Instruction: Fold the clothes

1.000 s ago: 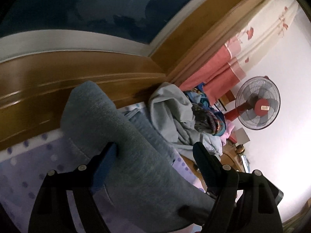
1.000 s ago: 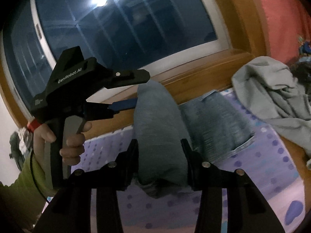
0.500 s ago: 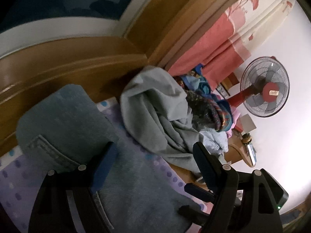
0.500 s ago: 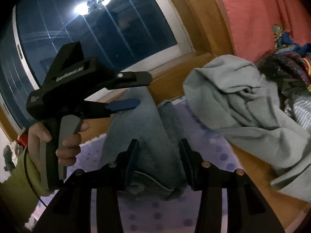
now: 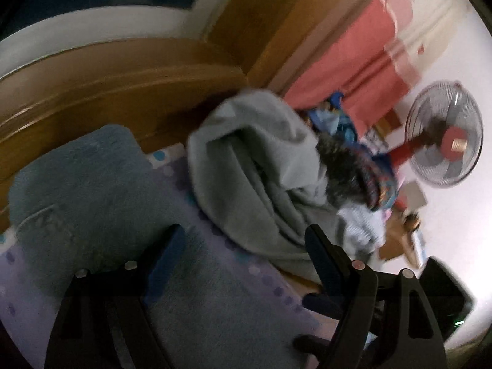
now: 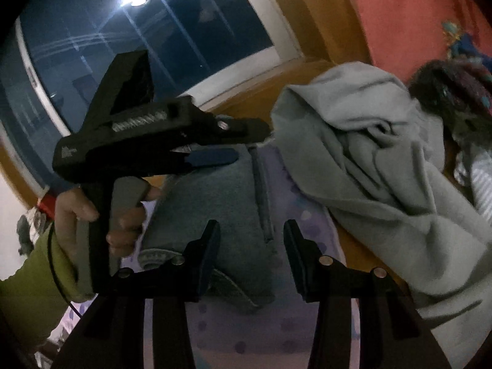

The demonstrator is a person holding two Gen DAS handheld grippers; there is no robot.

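Left gripper (image 6: 246, 144) held level at 9 o'clock, jaws apparently apart, right gripper (image 6: 252, 243) gaping over folded jeans (image 6: 221, 203), empty, grey sweatshirt (image 6: 369, 160) at 2 o'clock

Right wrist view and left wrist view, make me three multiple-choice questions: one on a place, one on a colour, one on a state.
1. Where does the crumpled pale grey sweatshirt lie relative to the folded blue denim jeans in the right wrist view?
A left
B right
C underneath

2. What colour is the curtain?
A coral red
B green
C black

3. How does the right gripper stand?
A shut on the jeans
B open
C shut on the sweatshirt

Answers: 1 B, it is piled right of the jeans. 2 A, coral red by the fan. 3 B, fingers apart, clamping nothing.
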